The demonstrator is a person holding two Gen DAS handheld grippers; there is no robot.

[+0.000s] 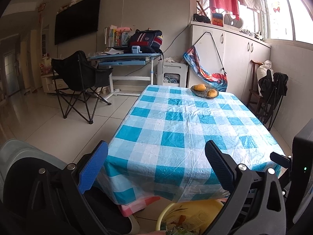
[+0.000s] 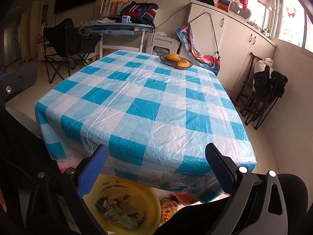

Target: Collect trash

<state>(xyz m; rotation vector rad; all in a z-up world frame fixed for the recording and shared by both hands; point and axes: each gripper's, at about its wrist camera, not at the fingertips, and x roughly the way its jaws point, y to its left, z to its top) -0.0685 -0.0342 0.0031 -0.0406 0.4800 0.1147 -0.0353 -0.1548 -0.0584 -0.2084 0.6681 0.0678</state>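
- The left tongs (image 1: 156,168) stand wide apart with nothing between the pads, held at the near edge of the worktop (image 1: 182,121)
- The right tongs (image 2: 156,168) are likewise spread wide and empty, hanging above the near right corner of the same worktop (image 2: 140,98)
- The trash (image 2: 125,209) lies in a yellow basin (image 2: 156,201) on the floor, just below the near edge of the worktop; it looks like crumpled wrappers, a flattened printed carton and scraps of paper or card
- In the left wrist view only the far rim of the yellow basin (image 1: 195,203) and a little of the trash (image 1: 182,227) show at the bottom
- The checked cover is bare apart from a fruit basket (image 2: 176,61) with two yellow-orange fruits at the far end, so no loose rubbish shows on the worktop
- Handling, as a judgement: the pieces look light, thin and easily crushed; film wrappers may slip between the pads, while the carton should be stiffer
- A pinch on a folded edge or a bunched corner seems the surest hold for any single piece
- If the whole basin is to be carried, its rim looks the natural place to grip; a smooth plastic lip may slide, so a deep bite would help
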